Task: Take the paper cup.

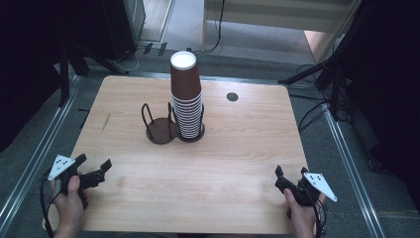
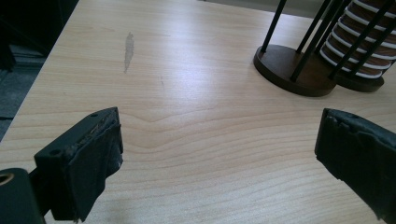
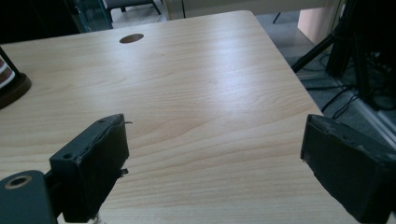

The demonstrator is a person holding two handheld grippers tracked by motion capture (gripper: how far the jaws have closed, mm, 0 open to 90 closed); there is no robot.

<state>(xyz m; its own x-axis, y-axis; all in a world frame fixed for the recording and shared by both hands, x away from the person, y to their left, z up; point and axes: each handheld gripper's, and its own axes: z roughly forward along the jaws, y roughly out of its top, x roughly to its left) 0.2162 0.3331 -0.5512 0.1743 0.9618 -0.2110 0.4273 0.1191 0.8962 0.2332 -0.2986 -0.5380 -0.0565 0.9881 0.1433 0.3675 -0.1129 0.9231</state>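
- The table [image 1: 213,163] has a pale wood-grain top with rounded corners, smooth with a faint sheen; one small dark round hole [image 1: 232,96] sits near its far right, and one short grey scuff mark [image 2: 129,49] lies toward the left.
- One stack of paper cups [image 1: 186,96] stands upright just beyond the table's middle: brown cups nested upside down, their white rolled rims showing as stripes down the lower part, the white base of the top cup facing up. The exact number of cups is too fine to count.
- One dark holder [image 1: 171,126] bears them: two round brown discs side by side, touching, each ringed by thin black wire loops. The right disc carries the stack; the left disc is bare.
- The left gripper [image 1: 94,171] rests at the near left corner in one hand [image 1: 69,203], its two black padded jaws spread wide with nothing between them, well apart from the cups.
- The right gripper [image 1: 289,174] sits at the near right edge in the other hand [image 1: 299,213], jaws likewise wide and empty, over bare wood.
- Each gripper carries one grey three-cornered plate with dark dots.
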